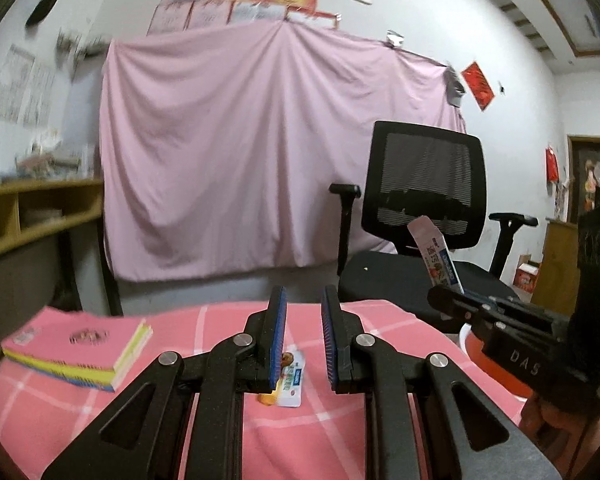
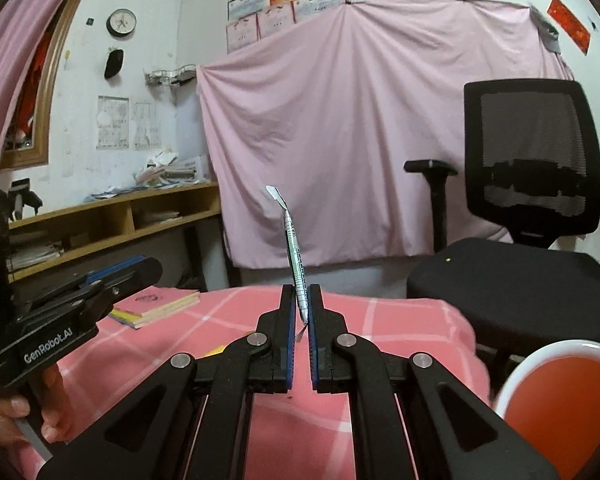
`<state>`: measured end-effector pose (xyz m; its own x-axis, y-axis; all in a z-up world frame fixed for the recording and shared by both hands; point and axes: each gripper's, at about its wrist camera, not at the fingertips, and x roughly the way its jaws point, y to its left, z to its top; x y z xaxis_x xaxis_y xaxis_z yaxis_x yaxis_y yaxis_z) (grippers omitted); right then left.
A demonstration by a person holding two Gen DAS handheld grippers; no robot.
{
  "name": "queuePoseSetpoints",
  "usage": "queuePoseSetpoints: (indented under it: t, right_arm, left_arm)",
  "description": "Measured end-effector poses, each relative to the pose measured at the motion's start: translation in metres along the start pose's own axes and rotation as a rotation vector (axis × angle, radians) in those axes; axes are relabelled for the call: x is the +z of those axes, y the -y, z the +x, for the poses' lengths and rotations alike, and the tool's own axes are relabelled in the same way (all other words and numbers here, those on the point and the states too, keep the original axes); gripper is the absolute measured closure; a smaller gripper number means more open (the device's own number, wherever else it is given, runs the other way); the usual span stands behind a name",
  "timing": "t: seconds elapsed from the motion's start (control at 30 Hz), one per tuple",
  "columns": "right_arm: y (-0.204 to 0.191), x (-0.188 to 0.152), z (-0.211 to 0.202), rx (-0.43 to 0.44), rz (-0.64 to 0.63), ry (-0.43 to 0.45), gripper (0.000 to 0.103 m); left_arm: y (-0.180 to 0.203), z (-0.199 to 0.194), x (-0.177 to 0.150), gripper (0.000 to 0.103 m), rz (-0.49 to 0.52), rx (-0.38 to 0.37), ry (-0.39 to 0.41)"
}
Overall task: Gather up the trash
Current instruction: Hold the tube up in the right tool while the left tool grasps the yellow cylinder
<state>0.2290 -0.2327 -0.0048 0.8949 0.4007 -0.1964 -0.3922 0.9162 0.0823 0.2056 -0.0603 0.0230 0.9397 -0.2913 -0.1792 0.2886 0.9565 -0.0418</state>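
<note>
My right gripper (image 2: 301, 304) is shut on a flat snack wrapper (image 2: 294, 248) that stands edge-on, upright above the pink checked tablecloth (image 2: 399, 328). The same wrapper (image 1: 435, 252) and right gripper (image 1: 459, 300) show at the right of the left wrist view. My left gripper (image 1: 303, 332) is open and empty, above another small wrapper (image 1: 292, 380) that lies flat on the cloth between and under its fingers. The left gripper also shows in the right wrist view (image 2: 132, 270). An orange bin with a white rim (image 2: 559, 396) stands at the table's right side.
A stack of pink and yellow books (image 1: 80, 348) lies on the table's left. A black office chair (image 1: 419, 208) stands behind the table on the right. A wooden shelf (image 2: 112, 216) runs along the left wall. A pink sheet (image 1: 260, 152) hangs behind.
</note>
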Motion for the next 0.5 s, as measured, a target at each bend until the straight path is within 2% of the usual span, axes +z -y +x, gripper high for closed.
queuePoseSetpoints:
  t: [0.13, 0.37, 0.47, 0.5]
  right_arm:
    - [0.009, 0.001, -0.006, -0.007, 0.011, -0.001, 0.099]
    - [0.011, -0.004, 0.003, -0.026, 0.013, -0.094, 0.099]
    - [0.011, -0.007, 0.014, -0.036, 0.019, -0.16, 0.099]
    - [0.011, -0.009, 0.018, -0.037, 0.021, -0.182, 0.099]
  left_arm:
    - [0.004, 0.007, -0.007, 0.089, -0.002, -0.009, -0.045]
    - [-0.02, 0.041, -0.014, 0.088, -0.145, -0.005, -0.226]
    - [-0.031, 0.059, -0.02, 0.077, -0.185, -0.015, -0.336]
    - [-0.034, 0.063, -0.023, 0.066, -0.2, -0.014, -0.367]
